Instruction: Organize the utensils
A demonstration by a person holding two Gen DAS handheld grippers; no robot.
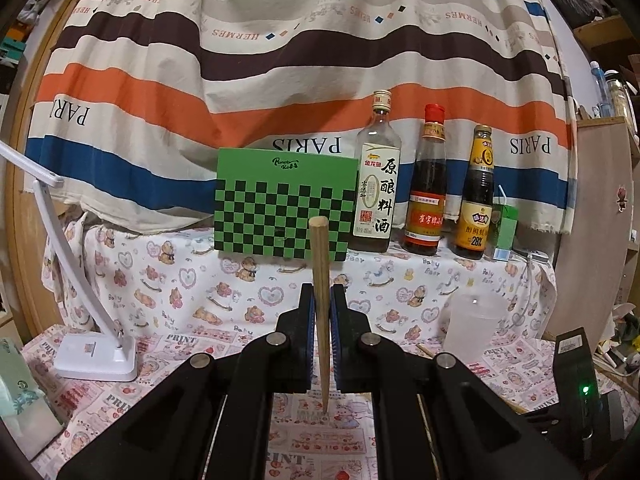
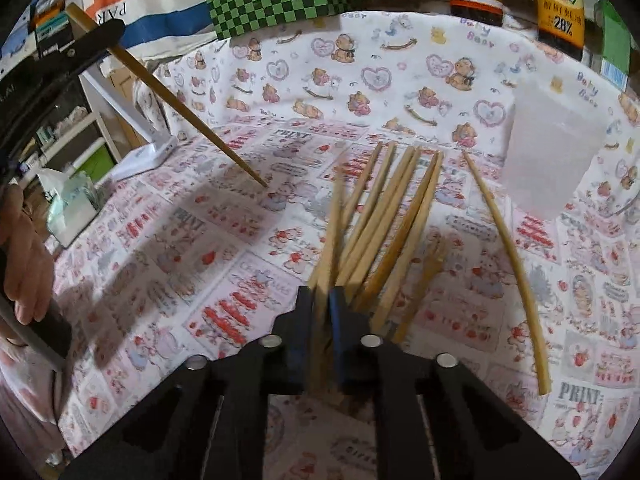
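Note:
My left gripper [image 1: 320, 292] is shut on a wooden chopstick [image 1: 320, 264], held upright with its thin tip touching the cloth. That chopstick also shows in the right wrist view [image 2: 180, 104], slanting down from the left gripper at the upper left. My right gripper [image 2: 320, 296] is shut on another chopstick [image 2: 334, 216], blurred, lifted at the edge of a pile. Several chopsticks [image 2: 392, 208] lie fanned on the cloth beyond it, and one lone chopstick [image 2: 508, 252] lies to the right. A frosted plastic cup [image 2: 556, 148] stands at the right; it also shows in the left wrist view [image 1: 472, 328].
A green checkered box [image 1: 284, 204] and three sauce bottles [image 1: 426, 184] stand at the back against a striped cloth. A white lamp base [image 1: 96, 356] sits at the left with a tissue pack [image 2: 72, 208] near it. A green carton [image 1: 504, 232] stands beside the bottles.

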